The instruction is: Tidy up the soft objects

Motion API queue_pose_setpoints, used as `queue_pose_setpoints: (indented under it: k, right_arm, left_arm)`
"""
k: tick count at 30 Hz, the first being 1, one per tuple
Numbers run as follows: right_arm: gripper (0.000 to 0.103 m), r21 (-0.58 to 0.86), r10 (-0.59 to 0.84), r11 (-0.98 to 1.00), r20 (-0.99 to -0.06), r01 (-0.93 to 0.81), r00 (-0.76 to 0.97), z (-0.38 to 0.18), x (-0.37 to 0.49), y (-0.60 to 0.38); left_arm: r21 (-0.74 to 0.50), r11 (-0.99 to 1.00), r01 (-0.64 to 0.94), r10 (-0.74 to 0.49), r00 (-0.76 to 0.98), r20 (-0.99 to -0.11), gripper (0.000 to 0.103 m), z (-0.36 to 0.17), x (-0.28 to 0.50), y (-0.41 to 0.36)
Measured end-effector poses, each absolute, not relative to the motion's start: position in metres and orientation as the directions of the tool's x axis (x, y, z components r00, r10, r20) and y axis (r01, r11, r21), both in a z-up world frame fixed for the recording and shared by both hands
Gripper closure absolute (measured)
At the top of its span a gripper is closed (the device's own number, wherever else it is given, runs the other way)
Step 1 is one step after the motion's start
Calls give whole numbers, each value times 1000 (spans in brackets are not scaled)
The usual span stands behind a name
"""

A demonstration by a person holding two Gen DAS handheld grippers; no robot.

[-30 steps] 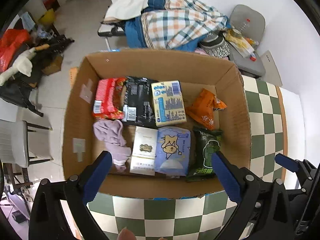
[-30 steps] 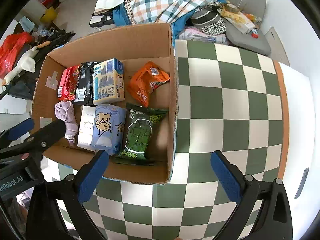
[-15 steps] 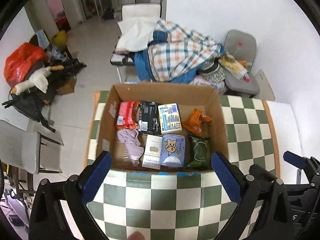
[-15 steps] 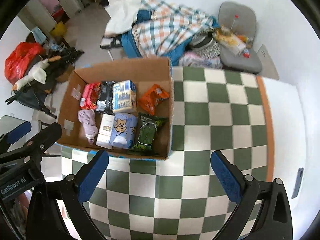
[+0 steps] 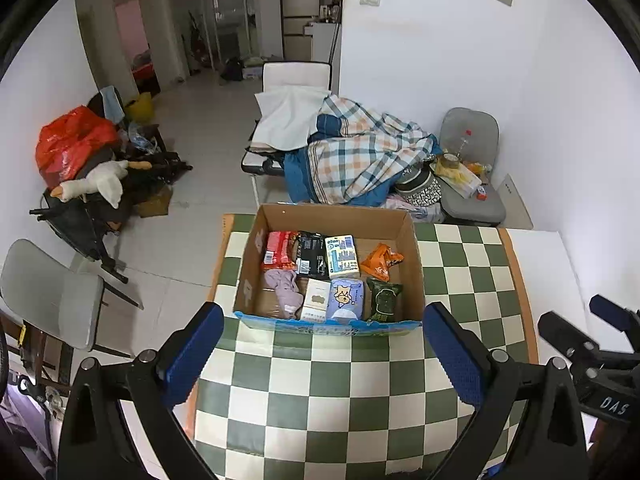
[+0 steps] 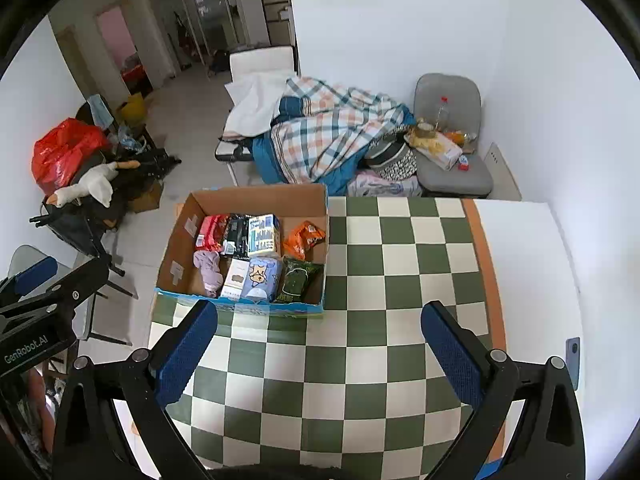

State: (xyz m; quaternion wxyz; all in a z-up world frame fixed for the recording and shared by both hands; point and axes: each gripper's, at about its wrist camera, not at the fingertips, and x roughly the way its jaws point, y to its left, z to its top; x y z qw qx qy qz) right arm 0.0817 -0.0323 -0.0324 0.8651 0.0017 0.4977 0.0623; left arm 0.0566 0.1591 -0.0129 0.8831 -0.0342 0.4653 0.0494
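Soft packets fill the open brown cardboard box (image 5: 335,216) that sits on the green-and-white checkered worktop (image 5: 332,392). In the far row lie a red wrapped pack (image 5: 279,250), a black pouch (image 5: 310,253), a blue-and-yellow tissue pack (image 5: 341,256) and an orange snack bag (image 5: 382,260). Nearer lie a crumpled lilac cloth (image 5: 285,290), a white carton (image 5: 316,300), a pale blue tissue pack with a cartoon animal (image 5: 346,298) and a dark green snack bag (image 5: 383,298). The left hand-held gripper (image 5: 322,350) hangs over the worktop just short of the box, blue-padded fingers spread wide and holding nothing. The right hand-held gripper (image 6: 318,346) hovers beside it, equally spread and empty.
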Motion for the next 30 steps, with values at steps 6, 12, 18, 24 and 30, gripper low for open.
queue_pose_setpoints:
  k: [6, 12, 18, 24, 30]
  right_arm:
    - [0, 60, 113, 991, -842, -116, 528, -8, 58, -35]
    - [0, 59, 119, 990, -835, -128, 537, 2, 45, -33]
    - [0, 52, 114, 990, -831, -128, 545, 8, 42, -33]
    - [0, 56, 110, 992, -825, -113, 555, 15, 42, -38]
    - [0, 48, 101, 993, -822, -107, 561, 18, 43, -40]
  left_arm:
    - [-12, 992, -124, 60, 566, -822, 1, -3, 36, 156]
    - [-9, 992, -128, 68, 580, -812, 1, 6, 26, 153]
    - [-8, 991, -131, 71, 588, -806, 1, 10, 22, 153]
    - [-7, 992, -129, 72, 596, -800, 1, 20, 20, 147]
    - [-10, 992, -126, 68, 600, -797, 1, 23, 18, 145]
